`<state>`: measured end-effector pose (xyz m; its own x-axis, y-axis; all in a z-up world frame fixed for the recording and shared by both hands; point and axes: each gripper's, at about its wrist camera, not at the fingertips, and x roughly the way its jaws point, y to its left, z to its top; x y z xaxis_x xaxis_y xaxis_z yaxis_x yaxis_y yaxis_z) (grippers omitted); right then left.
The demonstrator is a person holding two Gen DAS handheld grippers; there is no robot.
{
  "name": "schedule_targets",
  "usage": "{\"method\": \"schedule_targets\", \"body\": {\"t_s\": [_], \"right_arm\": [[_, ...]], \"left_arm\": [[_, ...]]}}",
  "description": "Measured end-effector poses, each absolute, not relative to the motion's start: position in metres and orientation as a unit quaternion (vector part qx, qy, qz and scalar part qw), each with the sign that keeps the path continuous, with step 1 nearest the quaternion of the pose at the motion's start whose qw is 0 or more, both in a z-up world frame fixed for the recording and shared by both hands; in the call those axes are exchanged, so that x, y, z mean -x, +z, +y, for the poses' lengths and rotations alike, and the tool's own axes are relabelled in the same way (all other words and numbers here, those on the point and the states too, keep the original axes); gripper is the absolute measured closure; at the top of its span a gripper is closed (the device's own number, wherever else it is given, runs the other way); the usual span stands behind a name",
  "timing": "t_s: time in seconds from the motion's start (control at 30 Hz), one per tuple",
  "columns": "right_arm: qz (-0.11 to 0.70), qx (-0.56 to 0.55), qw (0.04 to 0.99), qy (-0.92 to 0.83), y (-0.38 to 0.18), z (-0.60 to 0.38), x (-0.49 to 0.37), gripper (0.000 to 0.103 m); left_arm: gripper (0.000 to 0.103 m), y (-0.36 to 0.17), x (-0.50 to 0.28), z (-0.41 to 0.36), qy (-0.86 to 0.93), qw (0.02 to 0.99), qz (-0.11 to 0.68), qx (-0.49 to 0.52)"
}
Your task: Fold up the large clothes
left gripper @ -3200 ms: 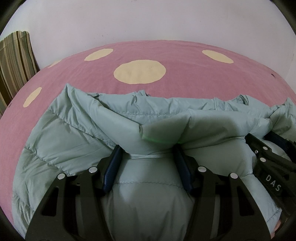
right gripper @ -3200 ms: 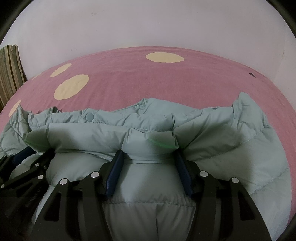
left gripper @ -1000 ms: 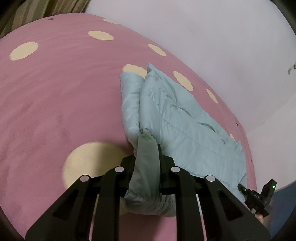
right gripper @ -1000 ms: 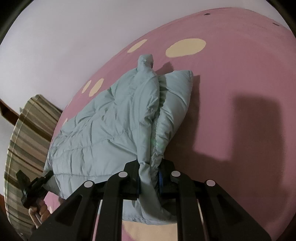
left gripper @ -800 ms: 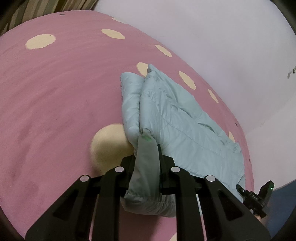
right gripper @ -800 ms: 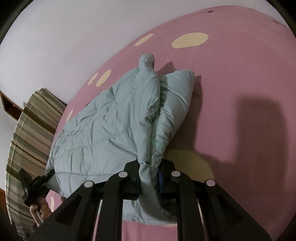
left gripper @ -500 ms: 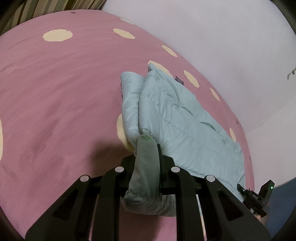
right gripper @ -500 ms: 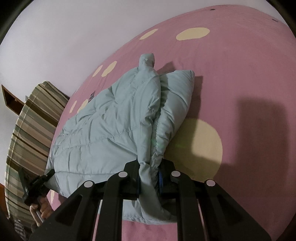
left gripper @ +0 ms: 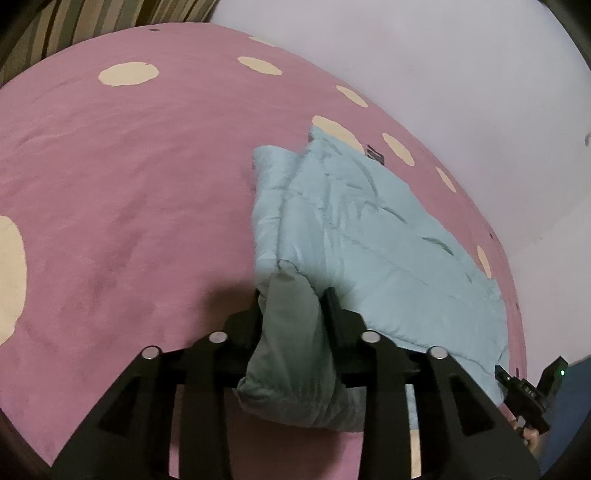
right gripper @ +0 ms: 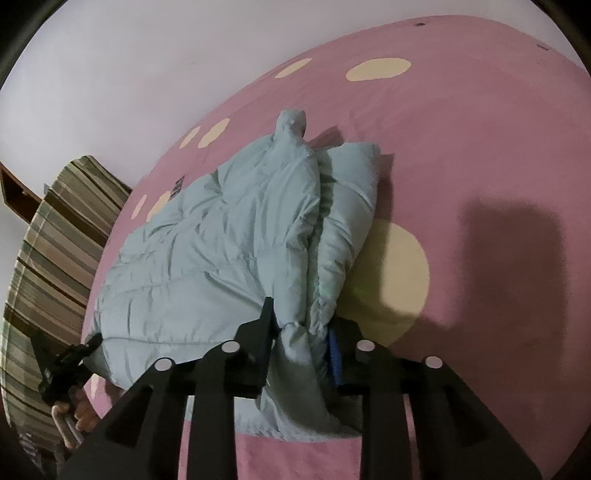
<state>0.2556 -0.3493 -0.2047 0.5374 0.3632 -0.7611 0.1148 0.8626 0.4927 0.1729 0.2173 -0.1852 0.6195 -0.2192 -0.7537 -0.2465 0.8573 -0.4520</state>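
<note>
A pale green puffer jacket (left gripper: 354, 221) hangs stretched between my two grippers above the pink spotted bedspread (left gripper: 110, 166). My left gripper (left gripper: 293, 299) is shut on one end of the folded edge. My right gripper (right gripper: 301, 321) is shut on the other end of the jacket (right gripper: 229, 243). The right gripper also shows at the lower right of the left wrist view (left gripper: 524, 387). The left gripper shows at the lower left of the right wrist view (right gripper: 62, 365). The folded layers hang down toward the bedspread (right gripper: 480, 147).
A striped cushion or pillow (right gripper: 48, 251) lies at the bed's edge, also in the top left of the left wrist view (left gripper: 92, 22). A plain white wall (left gripper: 443, 66) runs behind the bed. A dark shadow (right gripper: 513, 258) falls on the bedspread.
Since 3.2 s ago both grippers closed on the jacket's edge and lifted it off the bed. Over the last second the jacket has been carried across the bedspread, with the cream spots sliding past below.
</note>
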Motion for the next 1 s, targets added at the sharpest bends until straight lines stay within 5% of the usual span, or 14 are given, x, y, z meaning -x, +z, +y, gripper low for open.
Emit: {"method": "schedule_targets", "body": {"t_s": [0.3,1.0], "right_arm": [[0.454,-0.184,0.872,-0.006,-0.171,-0.356,-0.245,0.064],[0.446,-0.066,0.884,0.123,-0.157,-0.178,-0.297,0.065]], "left_arm": [[0.041,-0.179,-0.161,0.233,0.040,0.862,0.432,0.262],[0.038,-0.178,-0.168,0.226,0.026,0.860,0.456,0.227]]}}
